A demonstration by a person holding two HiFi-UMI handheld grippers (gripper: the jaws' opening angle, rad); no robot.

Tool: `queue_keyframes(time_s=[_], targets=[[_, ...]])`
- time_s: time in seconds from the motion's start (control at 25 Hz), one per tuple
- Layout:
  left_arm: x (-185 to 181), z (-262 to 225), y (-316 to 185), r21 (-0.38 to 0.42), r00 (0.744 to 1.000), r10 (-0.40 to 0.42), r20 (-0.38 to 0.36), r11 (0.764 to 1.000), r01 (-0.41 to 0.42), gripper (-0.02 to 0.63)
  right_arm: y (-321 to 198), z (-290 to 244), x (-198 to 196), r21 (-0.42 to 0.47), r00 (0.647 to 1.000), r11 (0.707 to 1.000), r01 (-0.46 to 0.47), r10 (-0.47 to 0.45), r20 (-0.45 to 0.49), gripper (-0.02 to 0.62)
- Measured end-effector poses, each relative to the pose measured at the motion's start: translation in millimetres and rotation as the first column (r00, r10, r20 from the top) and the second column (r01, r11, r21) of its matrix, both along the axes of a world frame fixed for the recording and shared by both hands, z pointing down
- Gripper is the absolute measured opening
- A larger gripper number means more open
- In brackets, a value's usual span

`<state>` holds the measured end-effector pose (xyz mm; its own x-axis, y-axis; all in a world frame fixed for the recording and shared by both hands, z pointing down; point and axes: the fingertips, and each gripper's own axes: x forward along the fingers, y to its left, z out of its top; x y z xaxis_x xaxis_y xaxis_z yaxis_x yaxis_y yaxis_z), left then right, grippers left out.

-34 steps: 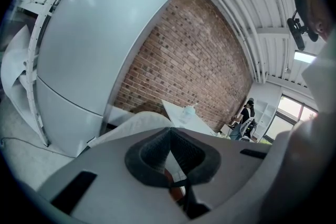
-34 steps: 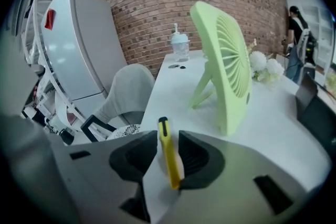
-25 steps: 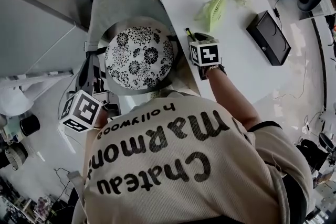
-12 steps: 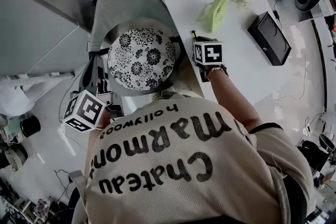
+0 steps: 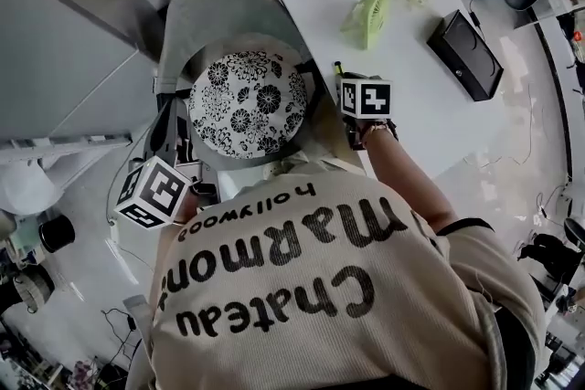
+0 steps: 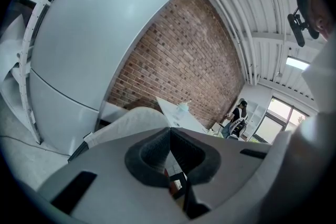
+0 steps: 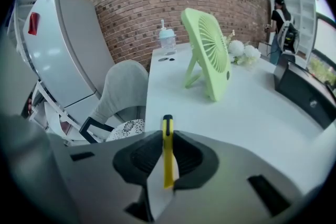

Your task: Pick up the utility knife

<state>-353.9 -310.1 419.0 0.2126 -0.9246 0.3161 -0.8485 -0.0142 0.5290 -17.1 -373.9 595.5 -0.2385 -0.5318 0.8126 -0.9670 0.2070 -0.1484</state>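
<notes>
The utility knife (image 7: 167, 149) is a slim yellow handle with a black tip, standing on edge between the pads of my right gripper (image 7: 167, 159), which is shut on it. In the head view that right gripper (image 5: 348, 76) is over the near edge of the white table (image 5: 411, 119), and the knife's tip (image 5: 337, 67) pokes out ahead of the marker cube. My left gripper (image 6: 169, 147) hangs low beside the chair with its pads touching and nothing between them. In the head view the left gripper (image 5: 187, 193) is at the person's left side.
A light green desk fan (image 7: 207, 50), white flowers (image 7: 241, 51), a bottle (image 7: 167, 39) and a black box (image 7: 304, 92) stand on the table. A grey chair (image 5: 215, 9) with a floral cushion (image 5: 245, 100) is pushed against the table's edge. A brick wall is beyond.
The right gripper has shifted a little to the right along the table's near edge, with the yellow knife at its tip. The left gripper has hardly moved.
</notes>
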Motion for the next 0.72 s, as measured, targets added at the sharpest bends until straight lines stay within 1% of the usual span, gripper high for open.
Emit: queue_keyframes(time_s=[0.2,0.36,0.56,0.72], targets=[[2.2,-2.0,7.2,0.022,0.999,0.04,-0.005,0.999,-0.039,0.002,21.9,-4.2,-3.6,0.015,0.999,0.999,-0.035,0.035,0.02,0.066],[7.1,3.5,16.2,0.016,0.998,0.065,-0.013,0.998,-0.065,0.002,40.1,-7.9,-6.0,0.026,0.997,0.998,-0.055,0.054,0.046,0.064],[17.6,9.2,20.3,0.007,0.996,0.087,-0.021,0.996,-0.087,0.002,52.9,-13.5,-11.2,0.026,0.993,0.998,-0.066,0.063,0.1,0.064],[26.2,9.5,25.6,0.006,0.996,0.089,-0.02,0.996,-0.089,0.002,58.7,-23.6,-15.3,0.03,0.99,0.998,-0.059,0.055,0.127,0.064]])
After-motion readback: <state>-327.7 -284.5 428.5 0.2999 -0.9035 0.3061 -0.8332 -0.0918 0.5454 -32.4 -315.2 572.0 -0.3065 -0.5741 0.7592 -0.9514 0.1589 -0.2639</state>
